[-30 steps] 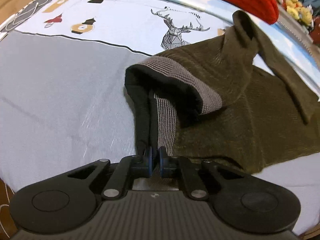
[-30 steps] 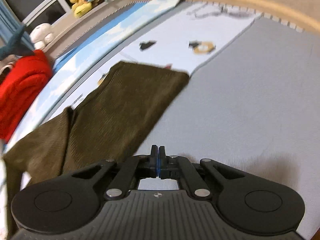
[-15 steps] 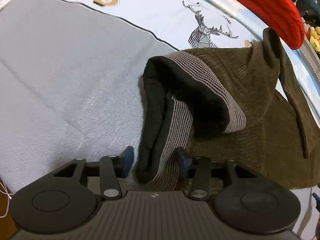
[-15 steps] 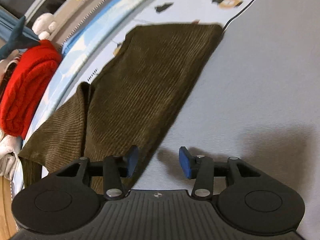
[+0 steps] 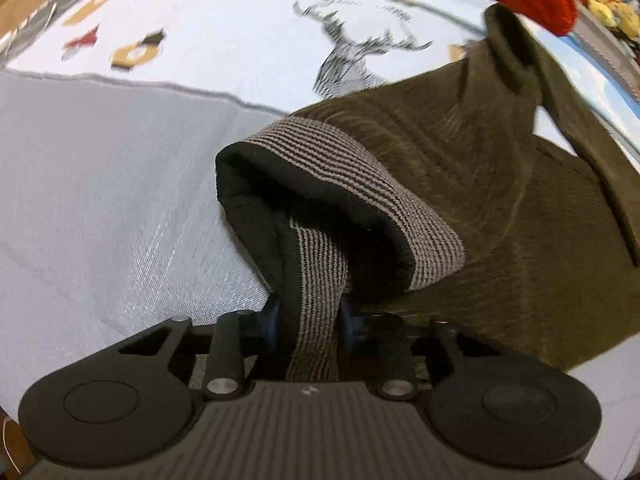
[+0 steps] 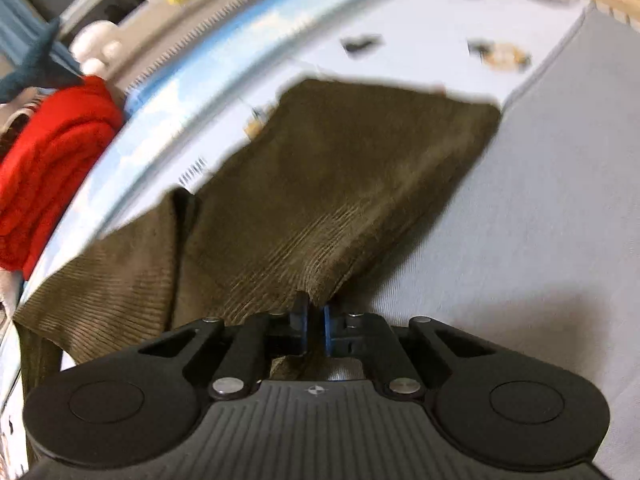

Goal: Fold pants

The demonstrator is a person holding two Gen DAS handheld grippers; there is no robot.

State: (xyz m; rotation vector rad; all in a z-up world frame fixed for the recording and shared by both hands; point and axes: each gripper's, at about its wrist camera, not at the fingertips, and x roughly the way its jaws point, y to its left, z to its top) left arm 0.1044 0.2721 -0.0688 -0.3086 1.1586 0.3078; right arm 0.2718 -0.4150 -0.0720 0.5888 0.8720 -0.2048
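Grey bedsheet underneath; left gripper is clamped on the pants' striped waistband, right gripper pinches a corduroy edge.

A bed carries everything, spread with a plain pale grey sheet that meets a white printed cover along a dark seam. The white cover shows a line-drawn stag and small orange, red and black figures. Olive-brown corduroy pants lie across both, rumpled, with the striped grey waistband turned open toward the grey side. A bunched red knitted garment rests at the far edge, apart from the pants.
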